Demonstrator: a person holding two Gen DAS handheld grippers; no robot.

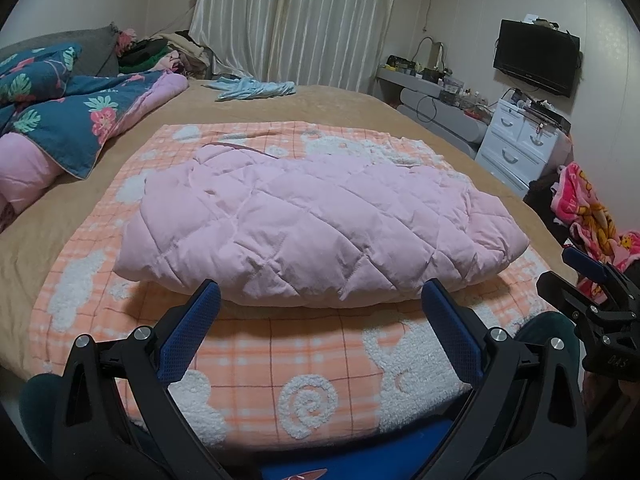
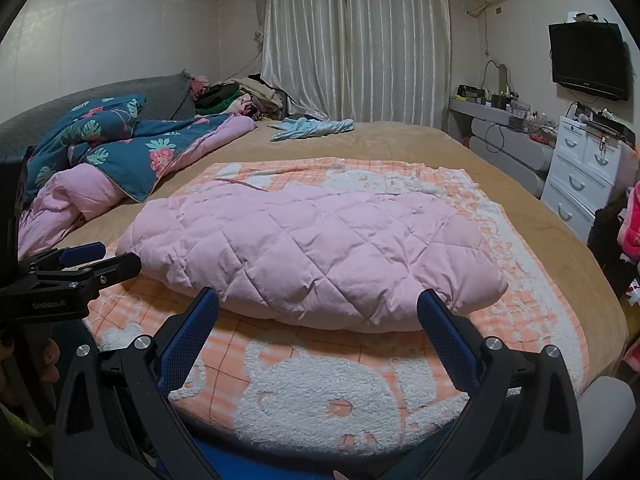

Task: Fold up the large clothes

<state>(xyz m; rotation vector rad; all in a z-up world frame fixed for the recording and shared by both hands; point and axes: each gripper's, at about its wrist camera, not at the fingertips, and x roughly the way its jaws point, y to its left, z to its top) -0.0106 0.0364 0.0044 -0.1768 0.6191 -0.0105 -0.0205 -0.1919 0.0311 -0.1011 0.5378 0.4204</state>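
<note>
A pink quilted padded garment (image 1: 316,224) (image 2: 308,256) lies folded into a thick oblong bundle on an orange checked blanket with white fluffy figures (image 1: 256,360) (image 2: 320,392). My left gripper (image 1: 320,294) is open, its blue-padded fingers spread just short of the bundle's near edge, holding nothing. My right gripper (image 2: 318,300) is open too, at the same near edge, empty. Each gripper shows at the side of the other's view: the right gripper (image 1: 592,280) and the left gripper (image 2: 80,264).
The blanket lies on a tan-covered bed (image 1: 340,104). A blue floral duvet with pink lining (image 1: 76,120) is heaped at the left, a light blue garment (image 1: 252,88) at the far end. White drawers (image 1: 520,144), a shelf and a wall TV (image 1: 536,56) stand right.
</note>
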